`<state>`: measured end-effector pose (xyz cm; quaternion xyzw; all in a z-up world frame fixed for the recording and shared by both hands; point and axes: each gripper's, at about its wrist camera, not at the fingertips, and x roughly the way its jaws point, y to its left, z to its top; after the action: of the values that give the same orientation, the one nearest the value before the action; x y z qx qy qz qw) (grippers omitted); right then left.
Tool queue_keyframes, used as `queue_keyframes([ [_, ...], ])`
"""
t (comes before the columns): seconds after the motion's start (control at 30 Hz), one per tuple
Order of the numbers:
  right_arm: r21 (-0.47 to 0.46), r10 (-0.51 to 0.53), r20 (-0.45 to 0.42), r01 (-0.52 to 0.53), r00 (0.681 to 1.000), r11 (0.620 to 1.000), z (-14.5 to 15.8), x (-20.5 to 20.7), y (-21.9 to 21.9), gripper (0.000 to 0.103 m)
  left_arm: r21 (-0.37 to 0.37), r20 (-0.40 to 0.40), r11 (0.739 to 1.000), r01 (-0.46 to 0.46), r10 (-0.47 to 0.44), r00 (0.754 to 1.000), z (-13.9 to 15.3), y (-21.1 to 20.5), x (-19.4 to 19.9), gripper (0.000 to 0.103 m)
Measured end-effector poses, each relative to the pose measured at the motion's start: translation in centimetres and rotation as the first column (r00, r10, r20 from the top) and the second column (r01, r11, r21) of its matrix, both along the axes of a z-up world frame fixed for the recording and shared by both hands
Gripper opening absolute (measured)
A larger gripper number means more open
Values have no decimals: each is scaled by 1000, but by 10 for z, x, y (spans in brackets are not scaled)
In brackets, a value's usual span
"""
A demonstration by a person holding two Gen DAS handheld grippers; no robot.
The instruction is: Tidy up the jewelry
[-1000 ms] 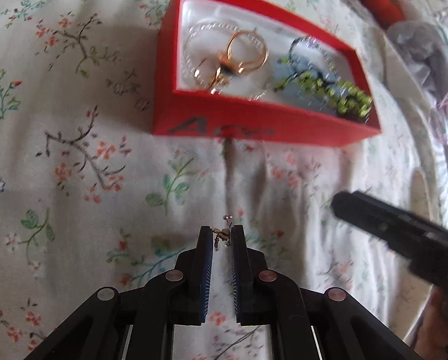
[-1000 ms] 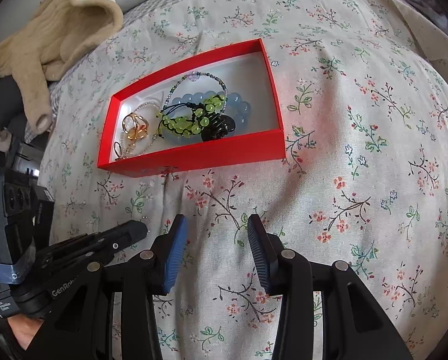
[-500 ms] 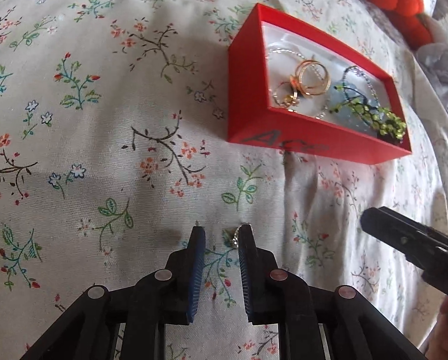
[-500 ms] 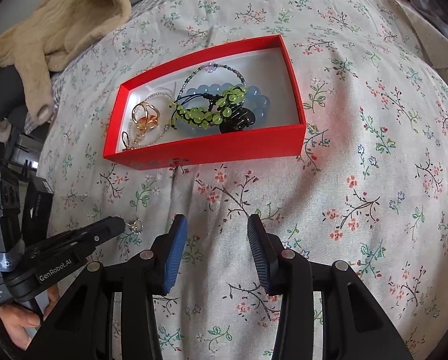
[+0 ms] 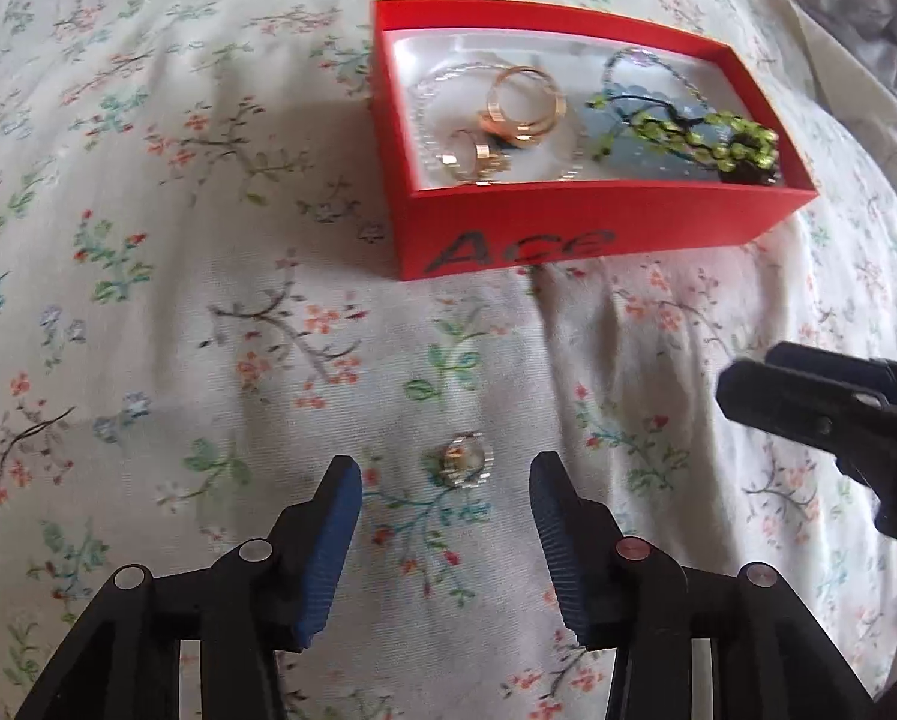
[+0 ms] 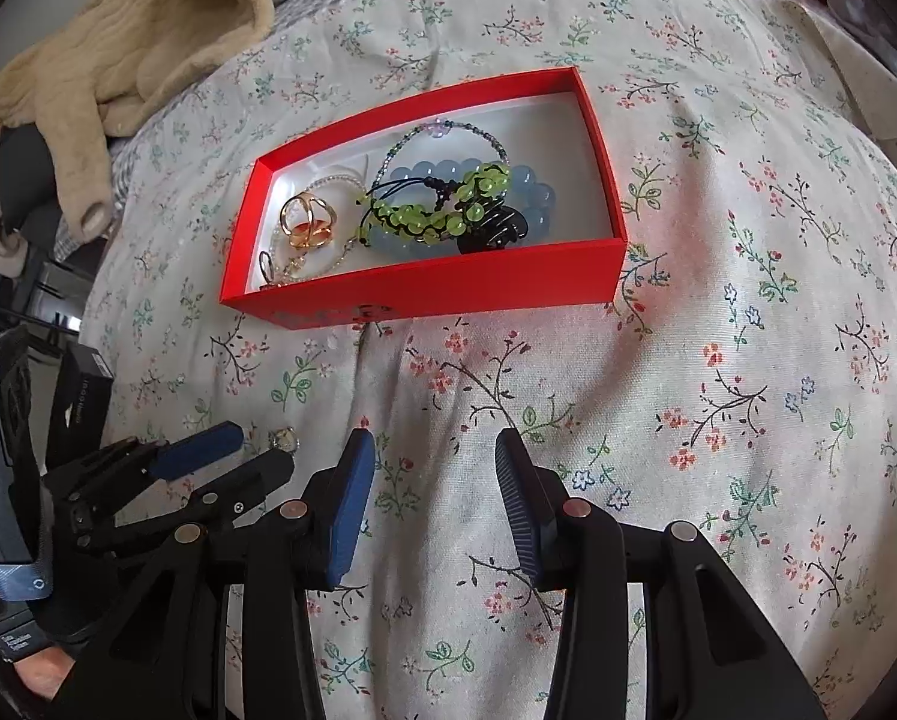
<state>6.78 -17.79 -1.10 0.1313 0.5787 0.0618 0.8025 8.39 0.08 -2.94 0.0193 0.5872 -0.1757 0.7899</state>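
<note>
A small silver ring (image 5: pixel 465 465) lies on the floral bedspread between the spread fingers of my left gripper (image 5: pixel 445 474), whose jaws are opening and do not touch it. The same ring (image 6: pixel 284 438) shows beside the left gripper (image 6: pixel 256 450) in the right wrist view. Farther off stands a red box (image 5: pixel 568 228) holding gold rings (image 5: pixel 523 105), a green bead bracelet (image 5: pixel 706 138), blue beads and a thin chain. My right gripper (image 6: pixel 435 462) hovers open over bare bedspread, nothing between its fingers, and its fingers (image 5: pixel 808 402) show at the right edge of the left wrist view.
The red box (image 6: pixel 424 294) sits mid-bed on the flowered cover. A beige knitted garment (image 6: pixel 118 60) is heaped at the back left, with dark items below it at the bed's left edge. Grey fabric (image 5: pixel 868 6) lies past the box at the right.
My left gripper, earlier shut on the small ring, has opened and lifted slightly; the ring now lies loose on the bedspread. The right gripper has stayed put.
</note>
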Motion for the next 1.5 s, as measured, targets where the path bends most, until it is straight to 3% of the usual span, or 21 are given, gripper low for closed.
queue_keyframes([
  [0.23,107,74,-65,-67,995,992,-13,6,29,44,56,5,997,-43,43,999,-1,31,-8,50],
  [0.57,20,154,-71,-153,986,988,-28,24,86,35,61,-2,992,-106,106,994,-6,70,-15,50],
  [0.93,-76,159,-76,-164,984,983,-38,29,104,18,56,-2,994,-95,95,995,-8,84,-23,50],
  [1.13,-89,169,-59,-173,984,981,-34,28,109,17,55,0,994,-99,99,995,-5,85,-30,50],
  [1.3,-76,161,-35,-163,986,984,-22,26,105,17,17,6,996,-86,86,996,-4,78,-30,50],
  [1.5,-66,130,-2,-130,992,989,-9,24,81,17,-88,-9,996,-33,32,999,-1,54,-29,50],
])
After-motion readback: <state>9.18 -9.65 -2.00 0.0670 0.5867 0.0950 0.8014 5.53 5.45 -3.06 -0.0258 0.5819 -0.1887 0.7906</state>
